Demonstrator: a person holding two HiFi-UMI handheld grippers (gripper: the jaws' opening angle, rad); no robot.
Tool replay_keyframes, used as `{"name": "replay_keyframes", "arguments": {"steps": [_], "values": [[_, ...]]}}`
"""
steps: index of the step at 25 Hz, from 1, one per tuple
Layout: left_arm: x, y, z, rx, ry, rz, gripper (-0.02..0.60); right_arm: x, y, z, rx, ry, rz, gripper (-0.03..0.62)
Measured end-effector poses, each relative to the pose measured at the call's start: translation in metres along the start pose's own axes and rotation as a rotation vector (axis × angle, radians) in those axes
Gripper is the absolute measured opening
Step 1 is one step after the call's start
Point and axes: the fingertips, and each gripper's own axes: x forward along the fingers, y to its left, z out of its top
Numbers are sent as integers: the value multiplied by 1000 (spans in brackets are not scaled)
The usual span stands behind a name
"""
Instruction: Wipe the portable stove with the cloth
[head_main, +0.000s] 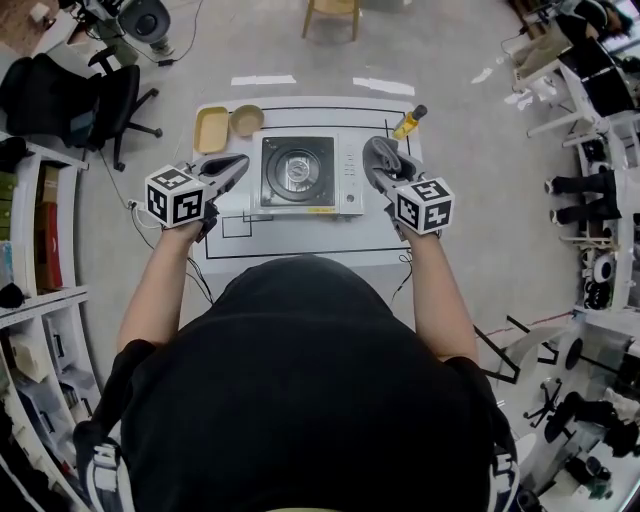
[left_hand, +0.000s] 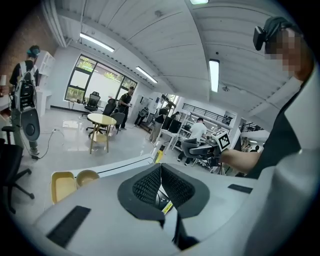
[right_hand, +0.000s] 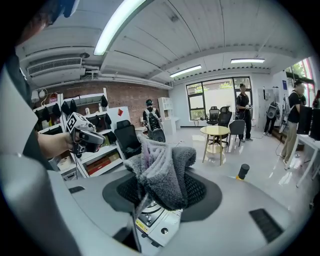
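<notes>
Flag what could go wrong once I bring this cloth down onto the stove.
The cloth is bunched in the right tongs; it might snag on the burner grate of the stove. The left tongs are shut, off the stove, so it could slide when wiped. The yellow bottle stands near the right tongs; a wide sweep may topple it.

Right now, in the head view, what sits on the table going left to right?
Tray → bowl → stove → bottle.

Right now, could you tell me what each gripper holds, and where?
Right gripper pinches the grey cloth by a bunched fold; left gripper is shut, empty.
</notes>
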Motion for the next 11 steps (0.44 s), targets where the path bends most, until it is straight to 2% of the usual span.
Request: {"name": "replay_keyframes", "arguments": {"steps": [11], "values": [[3, -21, -5, 3, -6, 17, 23, -29, -12, 4, 1, -49, -19, 210]]}}
